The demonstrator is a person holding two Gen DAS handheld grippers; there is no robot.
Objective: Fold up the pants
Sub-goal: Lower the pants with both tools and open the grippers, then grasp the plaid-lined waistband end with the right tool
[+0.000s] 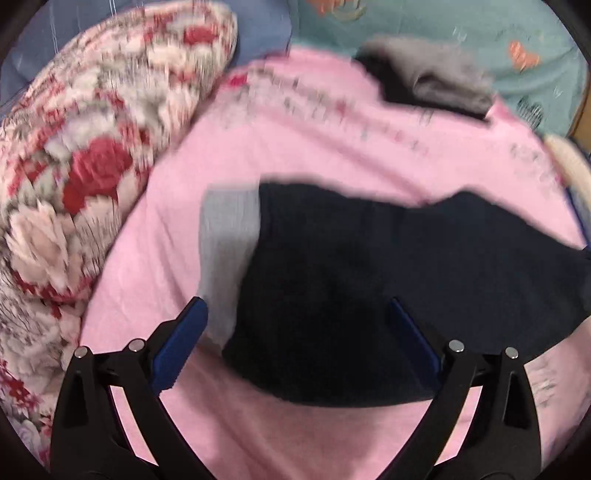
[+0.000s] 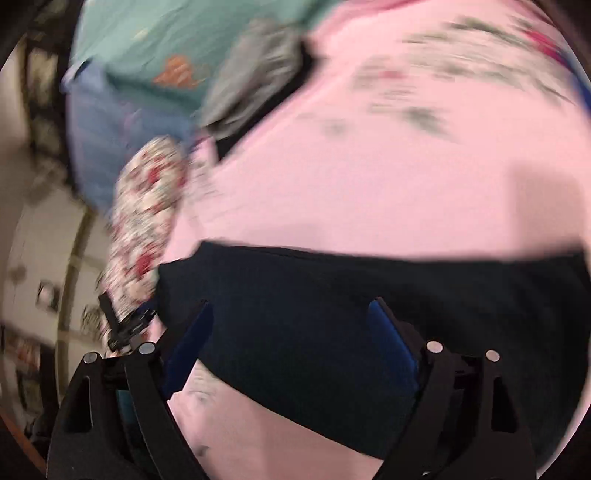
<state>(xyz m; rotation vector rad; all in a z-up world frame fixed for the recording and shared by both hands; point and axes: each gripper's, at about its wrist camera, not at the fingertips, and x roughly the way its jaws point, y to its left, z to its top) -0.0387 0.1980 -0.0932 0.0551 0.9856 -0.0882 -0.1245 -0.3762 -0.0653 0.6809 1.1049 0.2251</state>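
Note:
Dark navy pants (image 1: pixel 369 280) lie folded on a pink bedsheet (image 1: pixel 295 140), with a light grey band (image 1: pixel 225 243) showing along their left edge. My left gripper (image 1: pixel 295 306) hangs open just above the pants' near left part, with nothing between its blue pads (image 1: pixel 181 343). In the right wrist view the same pants (image 2: pixel 332 306) stretch across the lower half. My right gripper (image 2: pixel 291 310) is open over their near edge and holds nothing. Both views are motion-blurred.
A red-and-white floral quilt (image 1: pixel 74 166) is bunched at the left of the bed. A grey and black clothes pile (image 1: pixel 436 81) sits at the far side beside a teal blanket (image 1: pixel 480 29). In the right wrist view the bed edge and floor (image 2: pixel 33 229) lie at the left.

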